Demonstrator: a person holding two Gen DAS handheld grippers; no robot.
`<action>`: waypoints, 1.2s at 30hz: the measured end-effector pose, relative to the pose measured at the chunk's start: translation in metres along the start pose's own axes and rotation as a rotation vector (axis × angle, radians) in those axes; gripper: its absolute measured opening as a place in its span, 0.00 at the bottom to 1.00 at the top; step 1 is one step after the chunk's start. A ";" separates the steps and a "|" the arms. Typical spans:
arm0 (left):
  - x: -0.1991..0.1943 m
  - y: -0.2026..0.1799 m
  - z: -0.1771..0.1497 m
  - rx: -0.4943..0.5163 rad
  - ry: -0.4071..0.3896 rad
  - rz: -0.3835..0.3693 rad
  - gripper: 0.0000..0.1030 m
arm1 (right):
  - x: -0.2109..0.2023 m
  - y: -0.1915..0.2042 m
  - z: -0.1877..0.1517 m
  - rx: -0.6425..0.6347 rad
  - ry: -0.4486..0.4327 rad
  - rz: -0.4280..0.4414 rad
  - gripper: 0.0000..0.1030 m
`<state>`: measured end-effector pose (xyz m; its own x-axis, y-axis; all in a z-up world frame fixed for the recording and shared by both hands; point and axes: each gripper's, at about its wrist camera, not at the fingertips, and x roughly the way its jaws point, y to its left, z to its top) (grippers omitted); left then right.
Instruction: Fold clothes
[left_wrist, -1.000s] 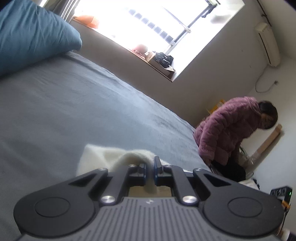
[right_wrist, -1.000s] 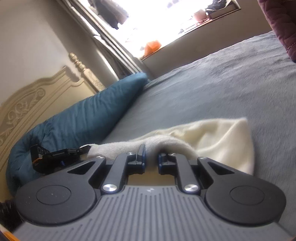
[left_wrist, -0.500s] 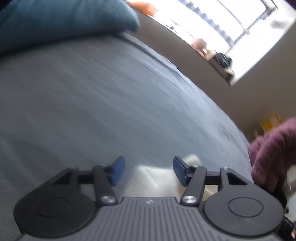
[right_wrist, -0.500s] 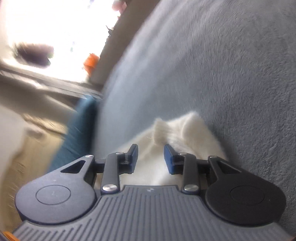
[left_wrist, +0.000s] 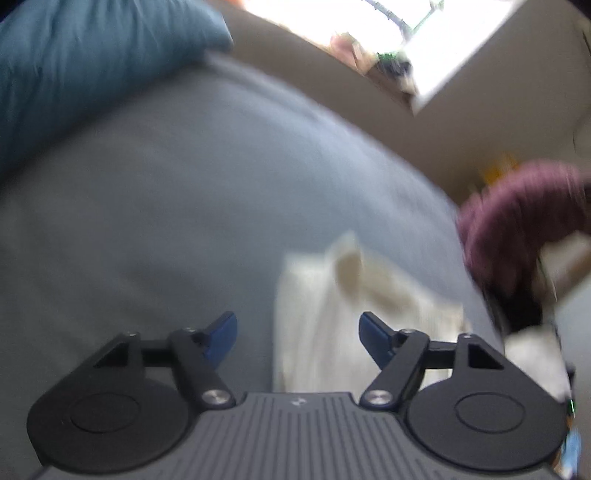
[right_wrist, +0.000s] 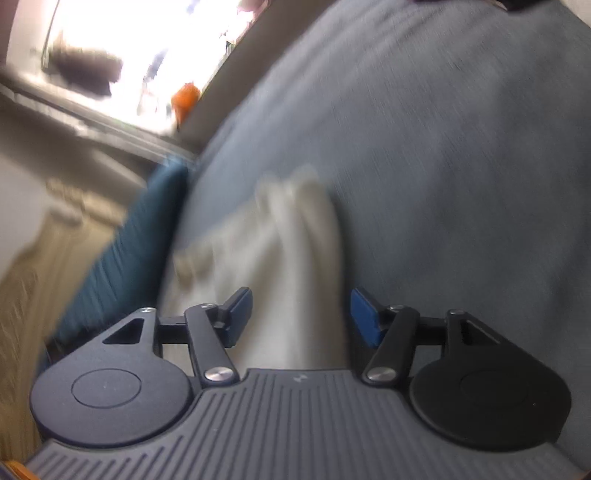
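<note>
Left gripper (left_wrist: 298, 332) spread wide, holding nothing, right gripper (right_wrist: 301, 314) likewise spread, cream garment (left_wrist: 325, 314) lying on grey-blue bed (left_wrist: 166, 184), frames motion-blurred

Left gripper (left_wrist: 297, 339) and right gripper (right_wrist: 301, 317), a second ago pinched on the cream knitted garment (left_wrist: 325, 317), now spread wide; garment released, lying beyond and between the fingertips.

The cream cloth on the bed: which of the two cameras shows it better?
The left wrist view, slightly. There the cream cloth lies spread on the grey bed, with one edge and a raised fold showing despite blur. The right wrist view shows the cream cloth as a narrower, more smeared strip running toward the teal pillow.
</note>
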<state>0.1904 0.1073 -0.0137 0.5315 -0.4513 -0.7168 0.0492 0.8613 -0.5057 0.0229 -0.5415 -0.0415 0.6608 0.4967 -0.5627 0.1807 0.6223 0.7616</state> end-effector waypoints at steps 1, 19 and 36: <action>0.005 0.001 -0.013 -0.001 0.051 -0.002 0.73 | -0.002 -0.005 -0.009 0.009 0.026 -0.002 0.62; 0.054 -0.001 -0.101 -0.098 0.031 -0.035 0.53 | 0.051 0.008 -0.043 -0.004 0.150 0.032 0.45; -0.082 -0.009 -0.199 -0.030 0.252 -0.133 0.31 | -0.069 0.071 -0.124 -0.233 0.200 0.038 0.20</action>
<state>-0.0219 0.0901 -0.0457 0.2944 -0.6073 -0.7379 0.0772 0.7847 -0.6151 -0.1001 -0.4562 0.0112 0.5030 0.6173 -0.6049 -0.0288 0.7115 0.7021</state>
